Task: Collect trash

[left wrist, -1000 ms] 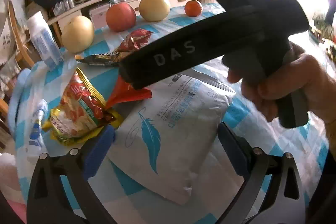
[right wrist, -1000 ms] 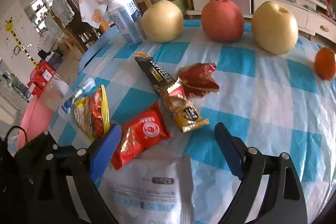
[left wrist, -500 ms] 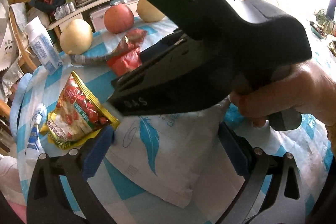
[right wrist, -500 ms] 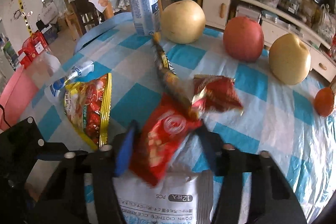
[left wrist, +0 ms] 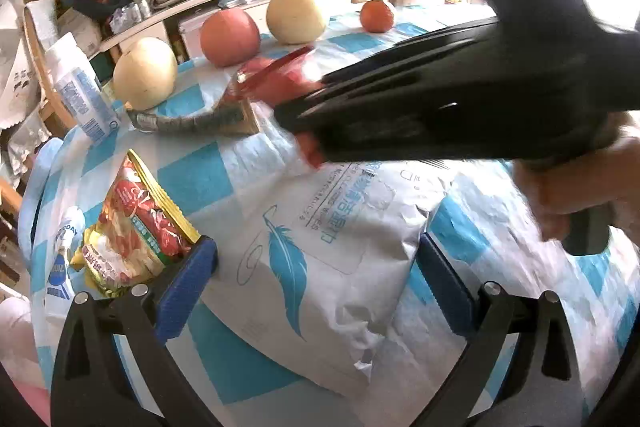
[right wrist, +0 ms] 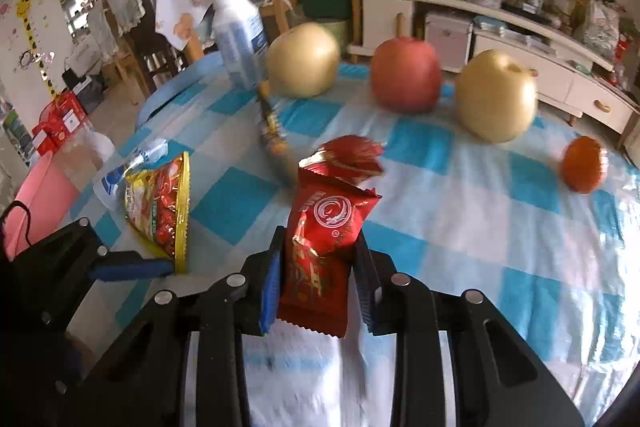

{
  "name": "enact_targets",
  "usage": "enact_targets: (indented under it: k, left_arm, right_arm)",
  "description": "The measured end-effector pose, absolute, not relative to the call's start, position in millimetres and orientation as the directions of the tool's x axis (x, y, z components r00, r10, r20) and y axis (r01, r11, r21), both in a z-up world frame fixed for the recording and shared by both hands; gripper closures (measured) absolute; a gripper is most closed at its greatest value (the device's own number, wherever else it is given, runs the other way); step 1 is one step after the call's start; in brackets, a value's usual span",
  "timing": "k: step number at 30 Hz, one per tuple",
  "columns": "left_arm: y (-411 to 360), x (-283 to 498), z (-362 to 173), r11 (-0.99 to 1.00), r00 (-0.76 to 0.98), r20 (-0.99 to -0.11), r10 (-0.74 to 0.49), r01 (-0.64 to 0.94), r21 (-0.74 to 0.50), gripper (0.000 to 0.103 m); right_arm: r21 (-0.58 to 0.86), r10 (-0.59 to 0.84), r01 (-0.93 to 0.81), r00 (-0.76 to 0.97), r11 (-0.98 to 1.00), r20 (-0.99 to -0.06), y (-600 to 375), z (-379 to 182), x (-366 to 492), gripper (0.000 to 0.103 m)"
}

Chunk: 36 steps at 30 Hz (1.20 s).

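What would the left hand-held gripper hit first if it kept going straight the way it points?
Most likely the white feather-print bag lying flat on the checked tablecloth; it fills the gap ahead of the open left hand-held gripper. Depth is hard to judge.

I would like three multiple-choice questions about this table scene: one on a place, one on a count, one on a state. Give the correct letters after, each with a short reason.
1. Where does the white milk bottle stand?
A. beside the pale yellow pear at the row's end
B. beside the small orange
C. on the white feather bag

2. How many round fruits are on the checked tablecloth?
A. two
B. four
C. six

3. What is between the jaws of the right gripper?
A. nothing
B. a red snack wrapper
C. the white feather bag

Answers:
1. A, the bottle stands next to the pale yellow pear, far from the small orange.
2. B, that pear, a red apple, a second pear and the orange.
3. B, the closing jaws press on the red snack wrapper, which stands up above the cloth.
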<state>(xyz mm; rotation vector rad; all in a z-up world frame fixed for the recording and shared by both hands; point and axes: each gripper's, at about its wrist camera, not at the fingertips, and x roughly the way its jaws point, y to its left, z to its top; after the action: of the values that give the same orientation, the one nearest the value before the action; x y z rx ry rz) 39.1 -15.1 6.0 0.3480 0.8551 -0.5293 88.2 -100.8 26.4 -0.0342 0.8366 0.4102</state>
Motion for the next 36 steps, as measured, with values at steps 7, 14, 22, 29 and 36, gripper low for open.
enact_targets:
  k: [7,14,22,29,36]
  left_arm:
    - [-24,42,4,0.843,0.555,-0.793,-0.249,0.527,0.105,0.004]
    - [-29,39,6,0.886,0.575,-0.789,-0.218,0.456,0.088,0.011]
    - [-23,30,10,0.927,0.605,-0.771,-0.2,0.371,0.051,0.025]
    - [-11,18,15,0.944,0.618,-0.749,-0.239,0.328,-0.031,0.032]
    - [12,1,21,0.948,0.633,-0.722,-0.277,0.302,-0.1,0.037]
  right_arm:
    - [0.127,0.345,-0.377,0.596,0.918,-0.726,-108,30,71,0.07]
    - [0.132,0.332,-0.342,0.633,0.93,-0.699,-123,45,63,0.07]
    - [0.144,0.323,-0.312,0.658,0.939,-0.68,-135,56,44,0.07]
    - [0.15,0.305,-0.281,0.665,0.948,-0.682,-140,58,28,0.07]
    - [0.159,0.302,-0.267,0.676,0.95,-0.672,-134,63,13,0.07]
